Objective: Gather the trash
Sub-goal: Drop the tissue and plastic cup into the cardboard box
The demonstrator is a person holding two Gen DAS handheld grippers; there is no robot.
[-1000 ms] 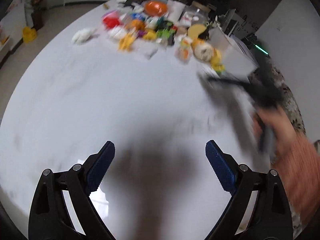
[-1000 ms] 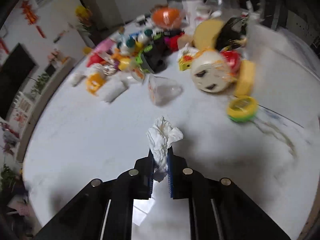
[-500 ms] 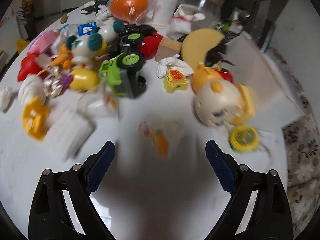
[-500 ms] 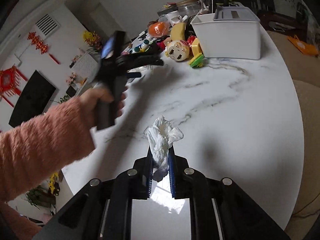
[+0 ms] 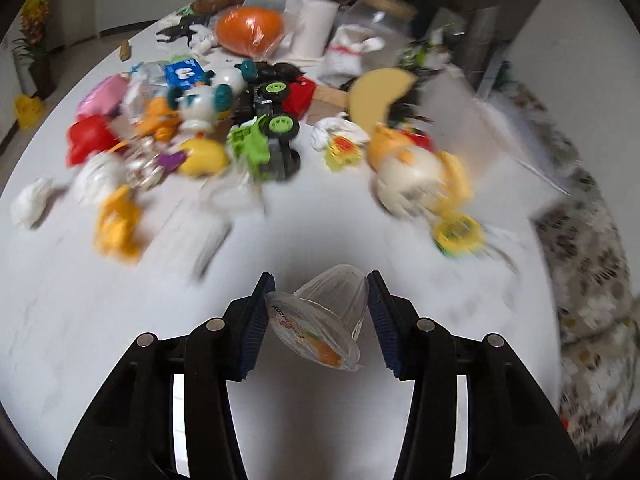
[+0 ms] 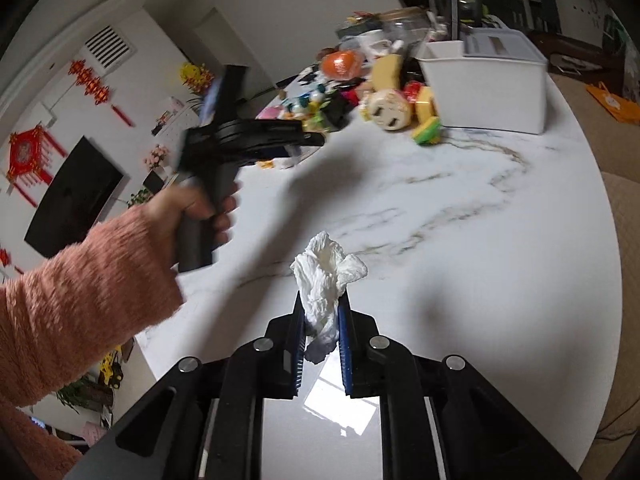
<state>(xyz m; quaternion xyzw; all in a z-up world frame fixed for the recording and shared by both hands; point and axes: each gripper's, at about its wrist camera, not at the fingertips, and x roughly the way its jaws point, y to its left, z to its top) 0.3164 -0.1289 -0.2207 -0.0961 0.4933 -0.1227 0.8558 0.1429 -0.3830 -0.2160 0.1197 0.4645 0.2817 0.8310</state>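
My left gripper (image 5: 318,316) is shut on a clear plastic cup (image 5: 326,320) with an orange printed lid, held tilted above the white marble table (image 5: 100,320). My right gripper (image 6: 322,334) is shut on a crumpled white tissue (image 6: 326,276) that sticks up from between its blue pads. In the right wrist view the left gripper (image 6: 248,140) shows as a blurred black tool in a hand with a pink sleeve, above the table's left side. Another white tissue wad (image 5: 28,206) lies at the table's left edge.
A heap of toys covers the far half of the table: a green toy truck (image 5: 268,140), an orange ball in plastic (image 5: 248,30), a cream round toy (image 5: 412,180), a yellow-green disc (image 5: 456,234). A white plastic bin (image 6: 484,80) stands at the far right.
My left gripper has closed from wide open onto the clear cup and lifted it off the table. My right gripper still holds the tissue and has barely moved in the last half second.
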